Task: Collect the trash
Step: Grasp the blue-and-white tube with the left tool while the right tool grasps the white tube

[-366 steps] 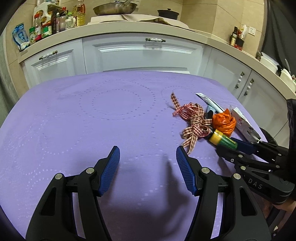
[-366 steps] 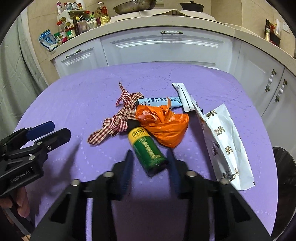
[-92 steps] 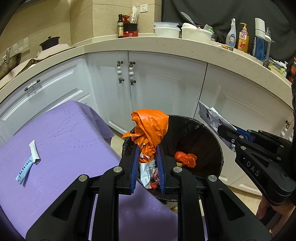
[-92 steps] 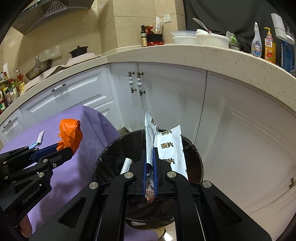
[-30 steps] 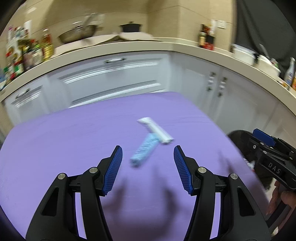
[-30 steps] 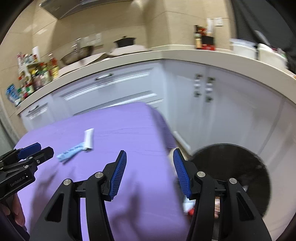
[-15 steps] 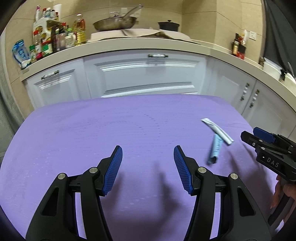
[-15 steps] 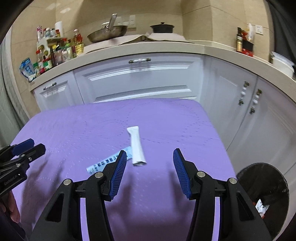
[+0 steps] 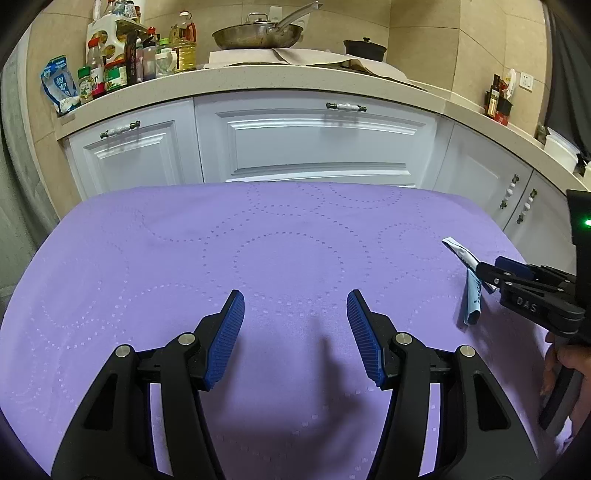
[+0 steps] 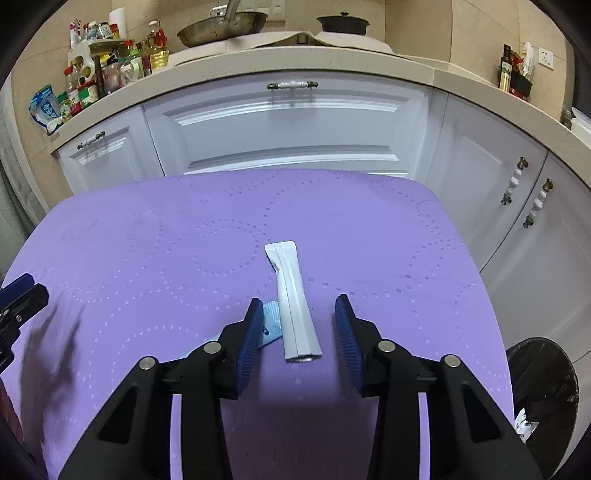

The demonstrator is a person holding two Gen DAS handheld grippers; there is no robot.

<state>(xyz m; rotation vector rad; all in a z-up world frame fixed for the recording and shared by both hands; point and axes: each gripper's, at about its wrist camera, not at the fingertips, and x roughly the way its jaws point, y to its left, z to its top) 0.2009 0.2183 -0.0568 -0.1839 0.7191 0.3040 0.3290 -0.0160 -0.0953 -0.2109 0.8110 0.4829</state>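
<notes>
Two pieces of trash are lying on the purple tablecloth [image 10: 369, 229]: one white sachet [image 10: 293, 299] and one light blue sachet [image 10: 271, 323]. Two grippers are showing, the left gripper [image 9: 293, 325] and the right gripper [image 10: 295, 326], each spreading two blue-padded fingers. One black bin [image 10: 543, 384] is standing at the table's right, and two pans are sitting on the counter: one steel frying pan [image 9: 256, 35] and one dark lidded pot [image 9: 365, 47].

Left gripper [image 9: 293, 325], right gripper [image 10: 295, 325]: jaws apart
</notes>
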